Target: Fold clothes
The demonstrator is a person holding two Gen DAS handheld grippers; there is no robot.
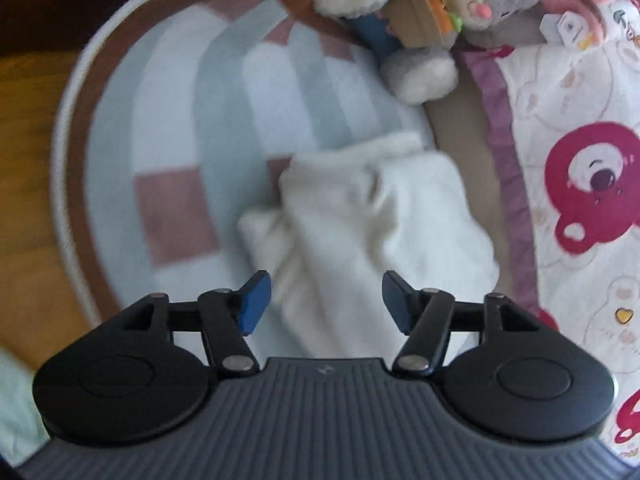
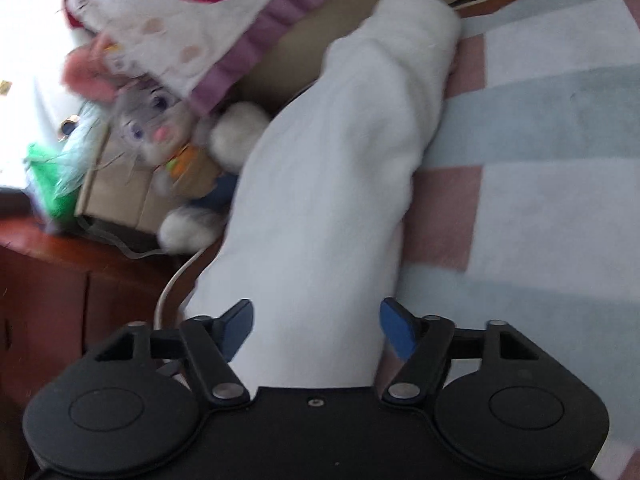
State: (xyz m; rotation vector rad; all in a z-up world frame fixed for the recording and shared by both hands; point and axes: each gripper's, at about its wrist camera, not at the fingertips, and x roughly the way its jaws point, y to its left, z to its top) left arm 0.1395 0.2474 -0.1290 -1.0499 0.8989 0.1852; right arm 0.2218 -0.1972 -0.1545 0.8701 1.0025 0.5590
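White garment (image 2: 320, 168) lies lengthwise away from both claws (image 1: 326, 304) (image 2: 316, 330), jaws apart, gripping nothing

I see a rug (image 1: 172, 120) in pale blue, white and dusty pink blocks on the wooden floor (image 1: 24, 128). A white garment (image 1: 360, 216) lies on it, a plush rabbit (image 1: 460, 8) at one o'clock.
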